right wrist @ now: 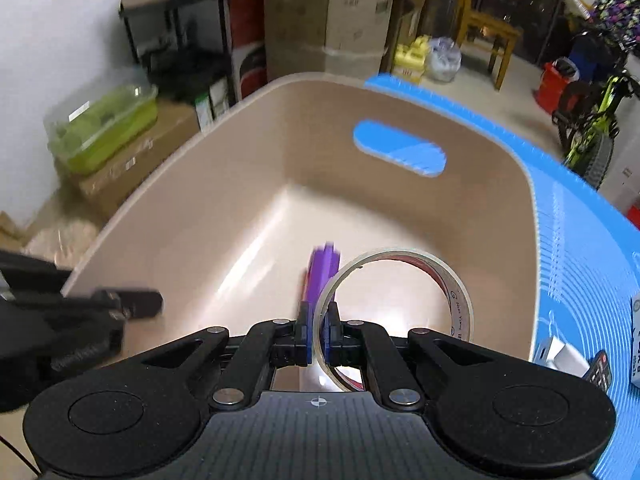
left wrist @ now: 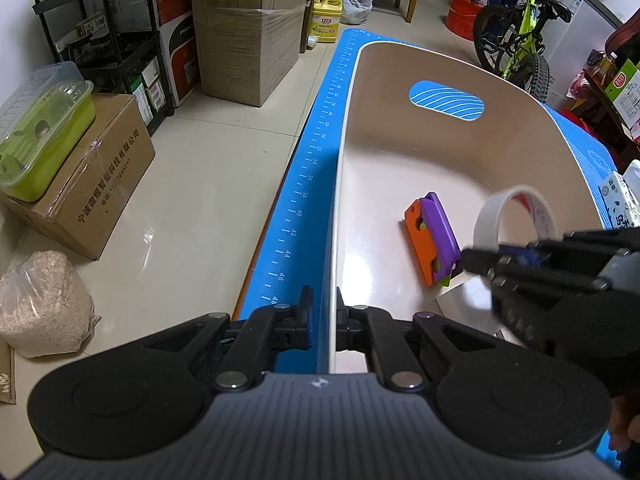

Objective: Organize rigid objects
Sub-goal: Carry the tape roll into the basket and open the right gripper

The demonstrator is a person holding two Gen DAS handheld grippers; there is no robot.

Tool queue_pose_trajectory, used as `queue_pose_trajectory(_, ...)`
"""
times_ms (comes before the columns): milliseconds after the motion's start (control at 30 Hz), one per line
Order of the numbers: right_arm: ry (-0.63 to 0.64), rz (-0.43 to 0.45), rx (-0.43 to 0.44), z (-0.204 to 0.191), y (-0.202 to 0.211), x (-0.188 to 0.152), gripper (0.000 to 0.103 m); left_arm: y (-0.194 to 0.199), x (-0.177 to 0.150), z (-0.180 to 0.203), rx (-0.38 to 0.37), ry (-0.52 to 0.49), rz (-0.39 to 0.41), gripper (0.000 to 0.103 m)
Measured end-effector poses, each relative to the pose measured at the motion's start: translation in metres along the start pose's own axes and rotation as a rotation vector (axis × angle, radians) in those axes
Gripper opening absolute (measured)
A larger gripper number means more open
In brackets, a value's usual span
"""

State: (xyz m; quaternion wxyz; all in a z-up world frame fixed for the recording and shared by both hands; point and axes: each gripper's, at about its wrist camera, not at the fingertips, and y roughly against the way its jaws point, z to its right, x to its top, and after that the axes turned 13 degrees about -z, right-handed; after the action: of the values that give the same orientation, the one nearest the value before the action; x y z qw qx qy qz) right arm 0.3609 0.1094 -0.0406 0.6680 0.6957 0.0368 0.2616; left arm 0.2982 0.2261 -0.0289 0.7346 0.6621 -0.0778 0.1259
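Left gripper (left wrist: 325,320) clamped on the near wall of the beige bin (left wrist: 420,160), which sits on the blue mat (left wrist: 304,200). Right gripper (right wrist: 318,338) pinching a tape roll (right wrist: 394,308) by its band, held over the bin interior. Orange-purple toy (left wrist: 432,236) lying on the bin floor just beside the tape.

We see the beige bin (right wrist: 532,240) open on top, its floor mostly bare. An orange-and-purple toy (left wrist: 434,236) lies near the middle; the bin's walls hem every side.

Folding toy (left wrist: 432,238) inside bin (left wrist: 400,152)
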Motion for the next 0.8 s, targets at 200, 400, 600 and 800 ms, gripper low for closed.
queue_pose_trajectory(200, -0.003, -0.108, 0.005, 0.003, -0.016, -0.002, 0.02, 0.0, 0.0, 0.0, 0.002, -0.001, 0.0, 0.011)
queue_pose_trajectory(400, -0.01, -0.096, 0.008, 0.006, -0.013, -0.006, 0.044, 0.0, 0.0, 0.001, -0.001, -0.001, 0.0, 0.011)
queue_pose_trajectory(600, -0.027, -0.03, 0.033, 0.013, 0.012, -0.011, 0.062, 0.0, 0.0, 0.001, -0.003, 0.0, -0.001, 0.011)
queue_pose_trajectory(800, -0.046, 0.064, 0.023, 0.036, 0.056, -0.023, 0.07, 0.0, 0.0, 0.001, -0.005, -0.001, 0.0, 0.011)
